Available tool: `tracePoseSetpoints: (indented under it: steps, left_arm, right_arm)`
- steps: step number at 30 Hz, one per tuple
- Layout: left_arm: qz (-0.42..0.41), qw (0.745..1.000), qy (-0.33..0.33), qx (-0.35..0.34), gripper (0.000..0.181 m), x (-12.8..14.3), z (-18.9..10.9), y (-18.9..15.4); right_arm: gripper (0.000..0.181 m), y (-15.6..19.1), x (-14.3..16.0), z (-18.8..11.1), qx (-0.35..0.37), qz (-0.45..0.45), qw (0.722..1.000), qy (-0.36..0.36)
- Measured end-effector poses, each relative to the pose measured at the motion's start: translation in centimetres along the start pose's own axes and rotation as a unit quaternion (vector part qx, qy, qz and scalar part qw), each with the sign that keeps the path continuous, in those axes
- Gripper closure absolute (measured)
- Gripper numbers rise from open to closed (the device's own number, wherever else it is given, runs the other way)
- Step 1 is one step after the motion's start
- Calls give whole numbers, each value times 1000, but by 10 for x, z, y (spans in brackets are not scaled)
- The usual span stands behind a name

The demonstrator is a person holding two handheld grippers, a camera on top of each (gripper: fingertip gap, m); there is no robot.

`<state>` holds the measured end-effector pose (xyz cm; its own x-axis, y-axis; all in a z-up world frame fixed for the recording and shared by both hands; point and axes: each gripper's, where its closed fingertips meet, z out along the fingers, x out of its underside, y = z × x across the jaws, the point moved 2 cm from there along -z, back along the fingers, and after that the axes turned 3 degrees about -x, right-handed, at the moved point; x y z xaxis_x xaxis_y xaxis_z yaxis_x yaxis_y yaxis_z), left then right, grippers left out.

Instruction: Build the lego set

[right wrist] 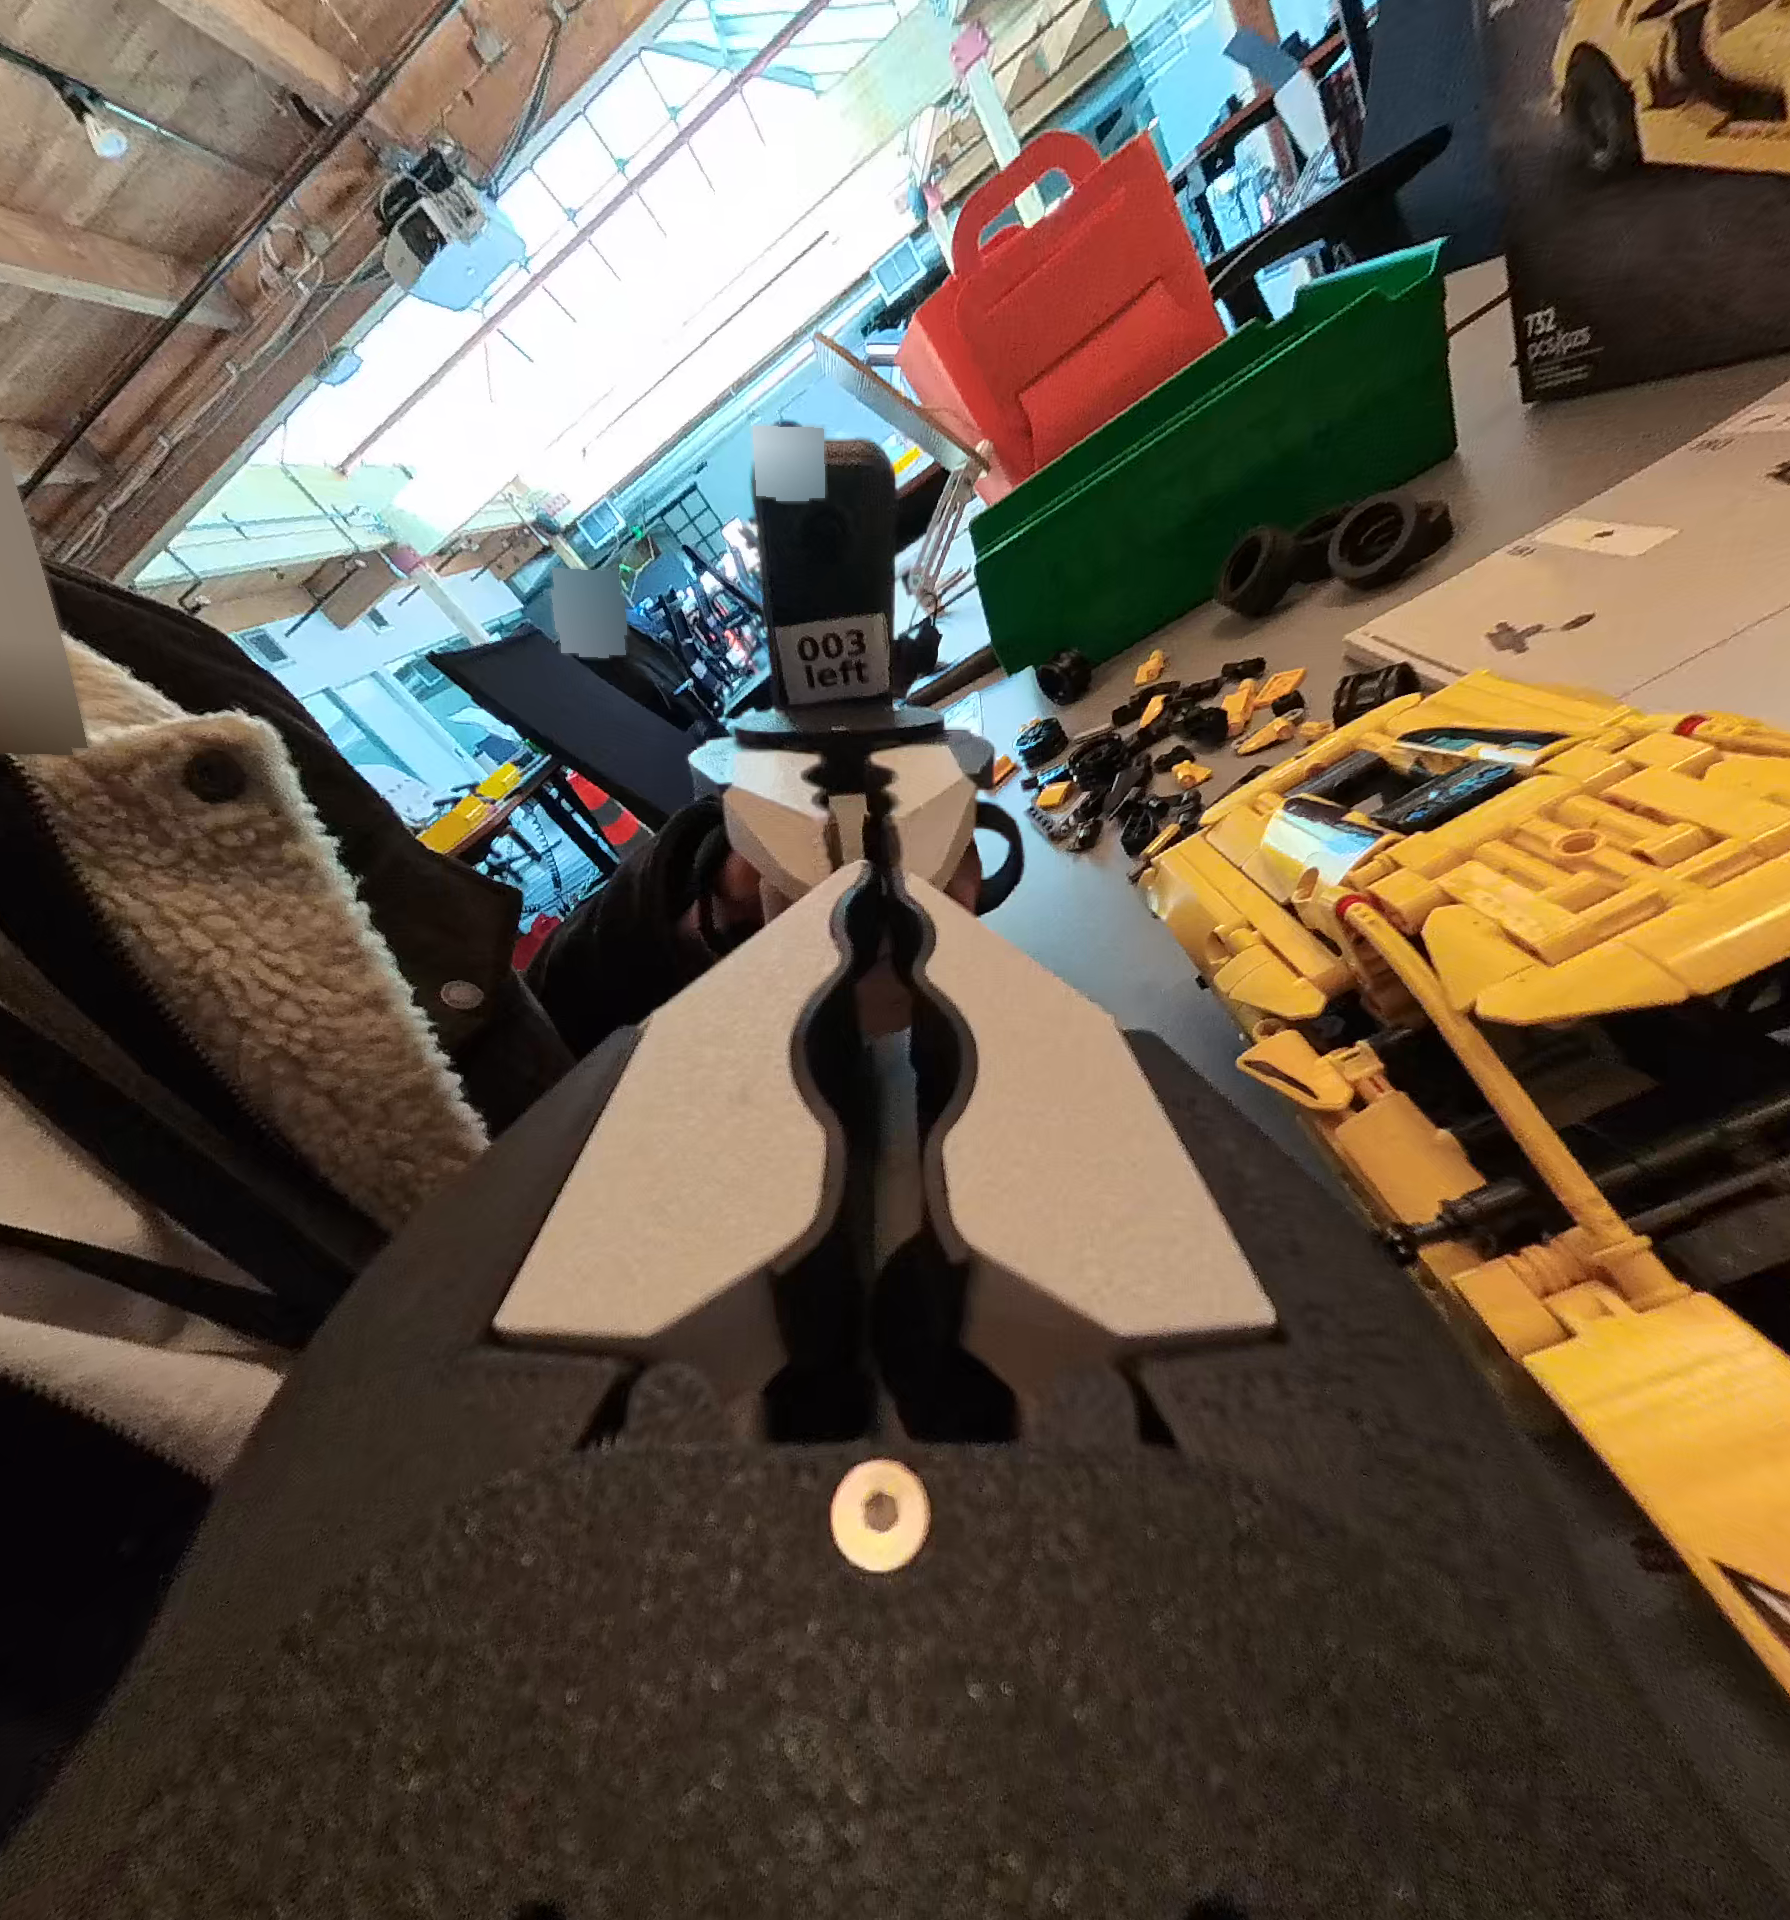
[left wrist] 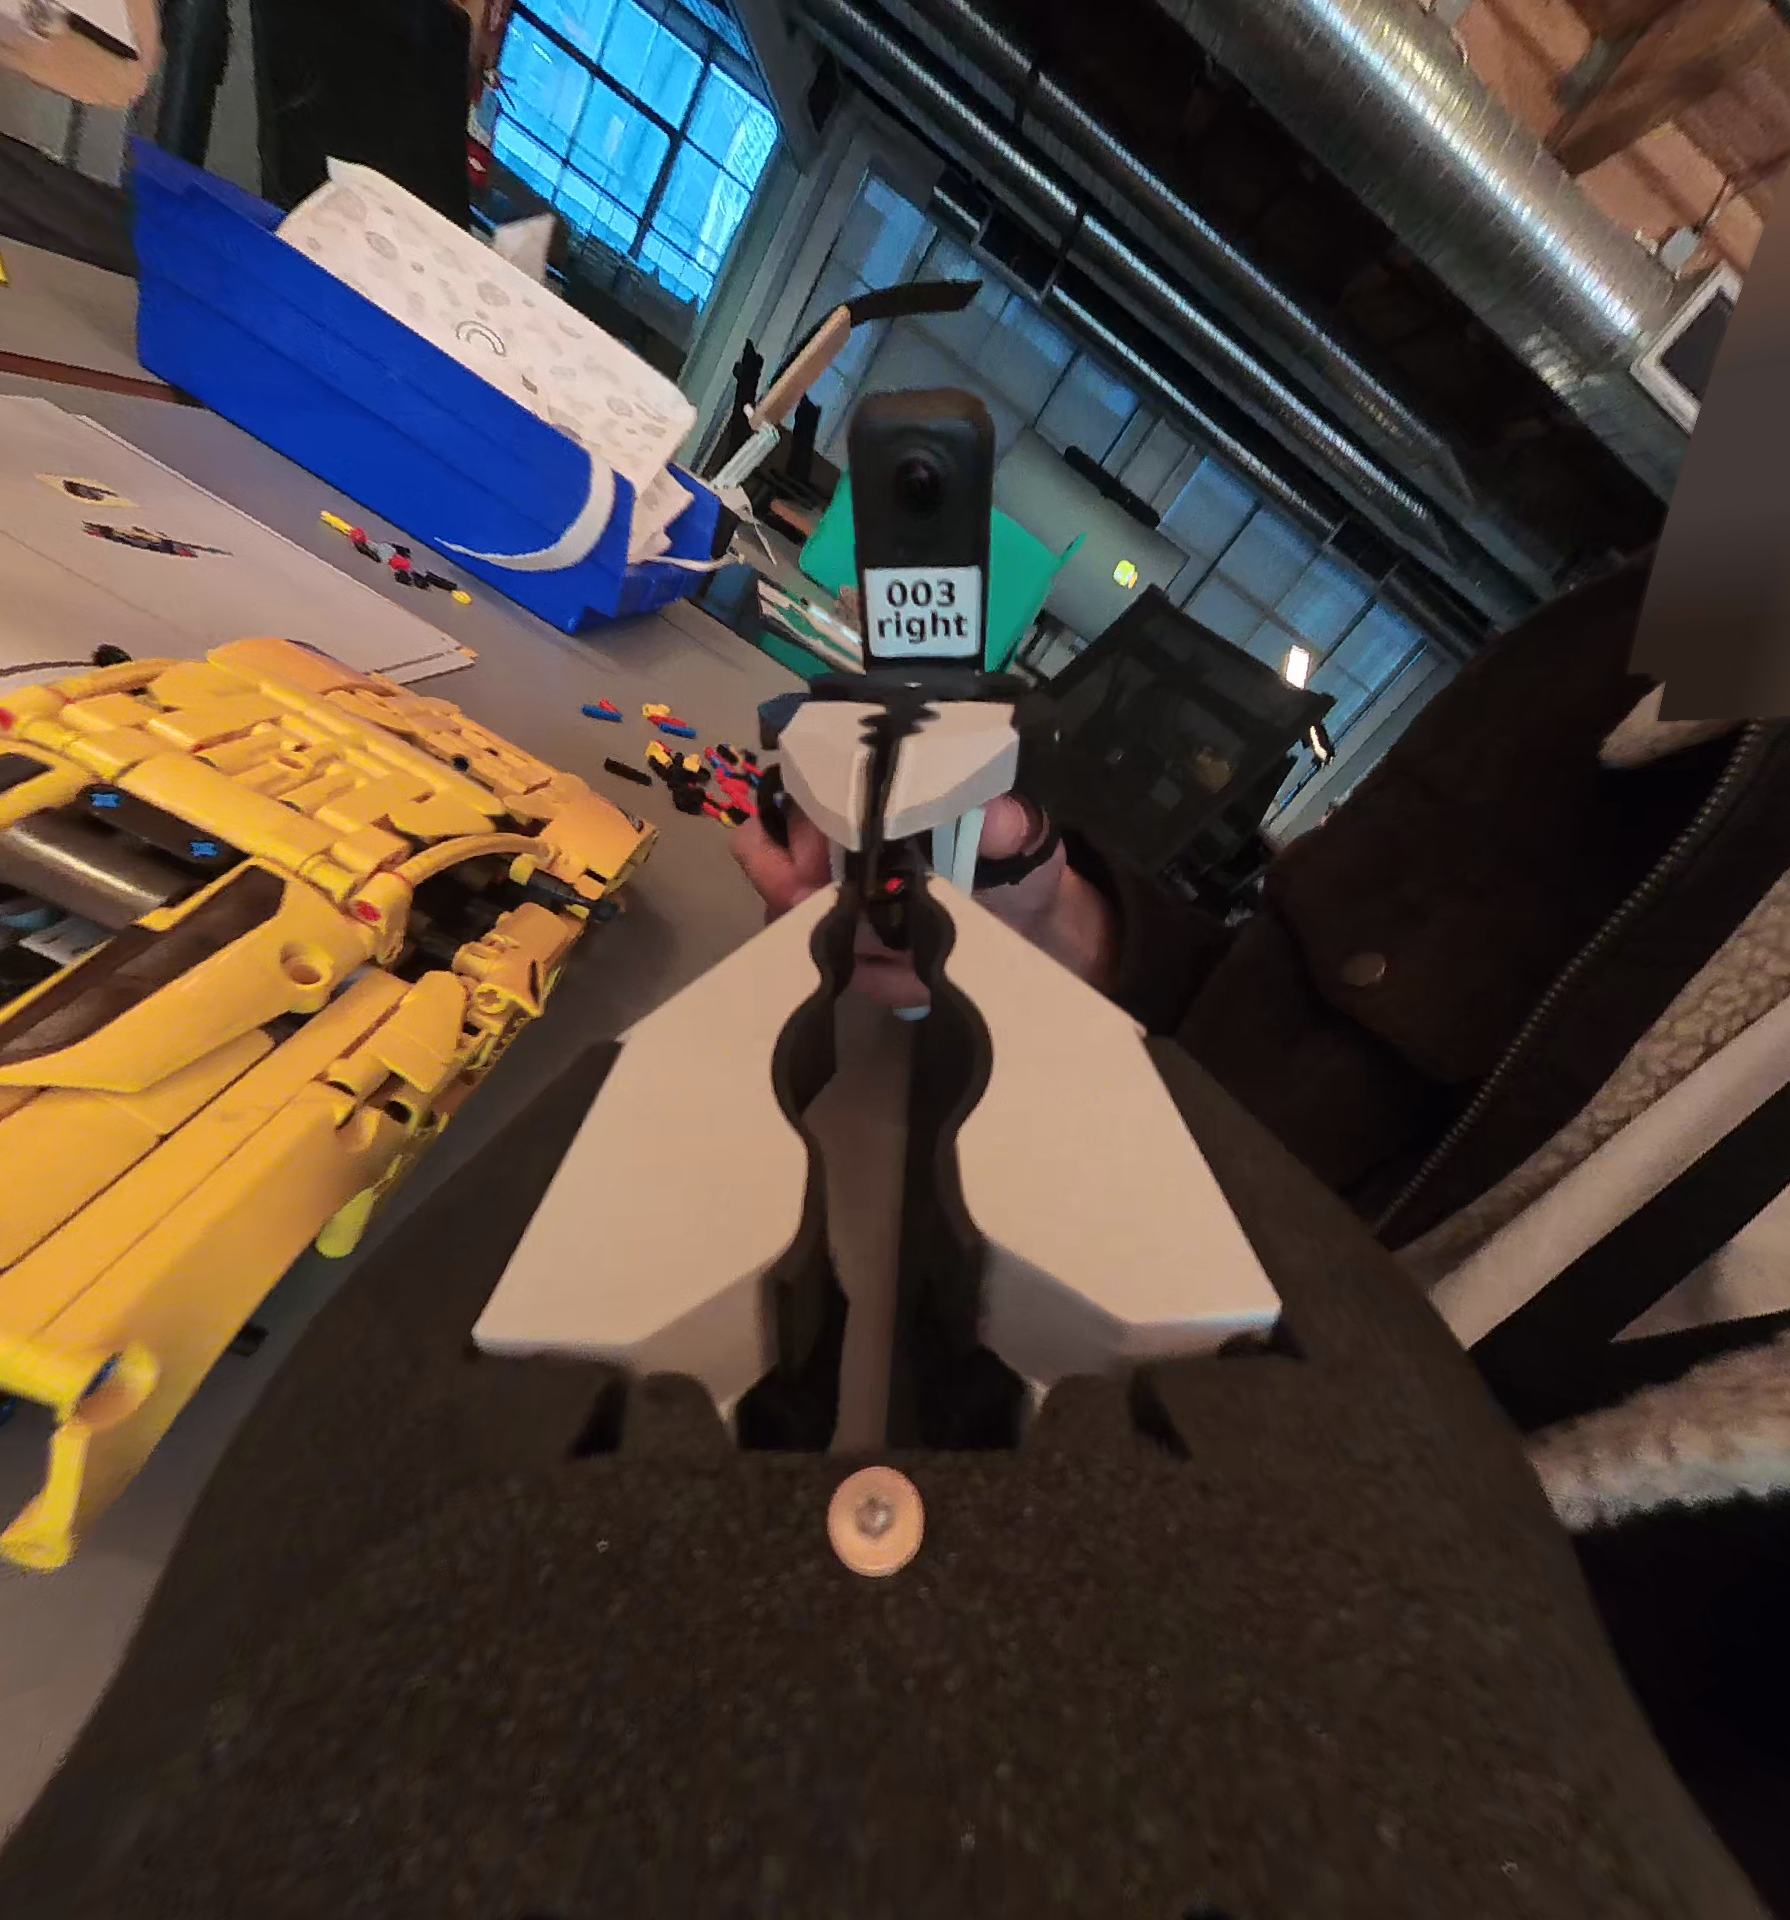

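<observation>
My two grippers face each other tip to tip in the air beside the yellow lego car (left wrist: 247,935), which also shows in the right wrist view (right wrist: 1493,883). A small black piece with a red end (left wrist: 893,902) sits between the tips of my left gripper (left wrist: 886,899), whose fingers stand slightly apart around it. My right gripper (right wrist: 875,888) is shut, its pads closed on the far end of that black piece (right wrist: 875,868). In the left wrist view the right gripper (left wrist: 886,831) shows closed just beyond the piece. The left gripper (right wrist: 870,847) also shows in the right wrist view.
Loose small pieces (left wrist: 693,769) (right wrist: 1161,748) lie on the grey table by the car. A blue bin (left wrist: 351,395), a green bin (right wrist: 1234,488), black tyres (right wrist: 1369,540), a red bag (right wrist: 1067,312), the set's box (right wrist: 1680,208) and an instruction booklet (right wrist: 1649,540) stand around. A person's jacket (left wrist: 1493,987) is close.
</observation>
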<state>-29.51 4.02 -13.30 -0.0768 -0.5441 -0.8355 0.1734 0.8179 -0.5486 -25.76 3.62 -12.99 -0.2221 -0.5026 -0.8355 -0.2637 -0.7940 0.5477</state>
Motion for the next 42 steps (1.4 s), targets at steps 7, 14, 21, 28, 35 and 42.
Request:
tracePoseSetpoints:
  steps: [7,14,21,28,35,42]
  left_arm:
    - [-111,993,-29,31,145,-3,3,10]
    - [-179,979,-54,81,161,-7,3,8]
    - [-158,983,-40,79,174,-3,7,3]
    - [-93,994,-48,44,175,-9,-1,3]
    - [-97,994,-51,20,174,-9,-7,13]
    - [-68,998,0,-5,175,5,3,14]
  right_arm:
    - [181,-3,-10,2,32,-38,998,-32]
    - [181,-4,-7,7,49,-69,996,-24]
    - [181,-3,-7,9,47,-72,996,-27]
    - [170,-7,-23,-18,71,-96,992,-36]
    - [159,-39,59,-109,188,-175,926,276]
    - [167,-45,89,-92,212,-221,890,337]
